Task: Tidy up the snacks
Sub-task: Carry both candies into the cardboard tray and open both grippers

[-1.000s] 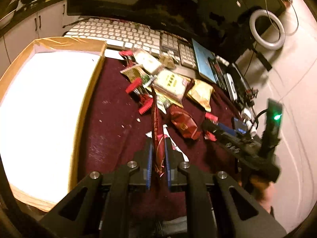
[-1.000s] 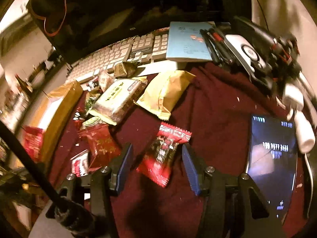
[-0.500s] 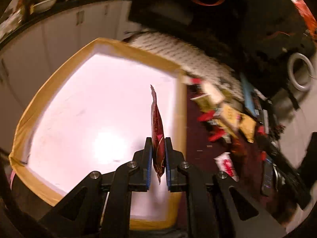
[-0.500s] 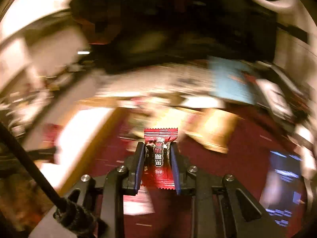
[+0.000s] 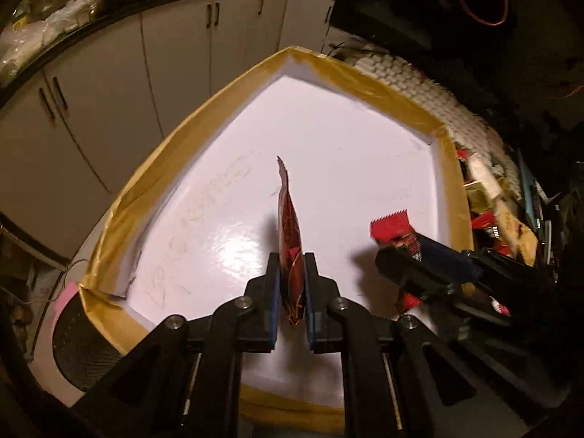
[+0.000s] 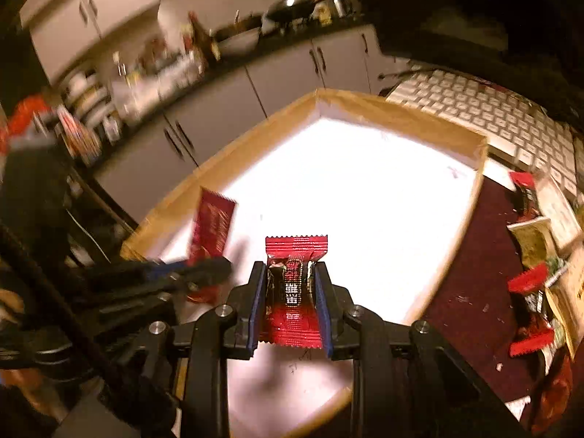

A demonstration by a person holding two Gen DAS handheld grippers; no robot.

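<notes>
A shallow white box with tan taped rim (image 5: 379,87) (image 6: 398,116) lies under both grippers. My left gripper (image 5: 292,292) is shut on a thin dark red snack packet (image 5: 288,233), held edge-on above the box floor; the packet also shows in the right wrist view (image 6: 213,224). My right gripper (image 6: 290,299) is shut on a bright red snack packet (image 6: 295,252), held flat above the box; it shows in the left wrist view (image 5: 392,226) to the right of my left gripper. A pile of loose snacks (image 6: 540,277) (image 5: 500,219) lies on the maroon cloth right of the box.
A white keyboard (image 6: 485,113) (image 5: 408,73) lies behind the box. The maroon cloth (image 6: 474,292) runs along the box's right side. Kitchen cabinets (image 5: 146,47) and a cluttered counter stand beyond the box. A dark round object (image 5: 84,343) sits at the box's near left corner.
Both grippers swung left from the snack pile to above the white box, each carrying its packet. The right gripper closed on the bright red packet and lifted it off the cloth.
</notes>
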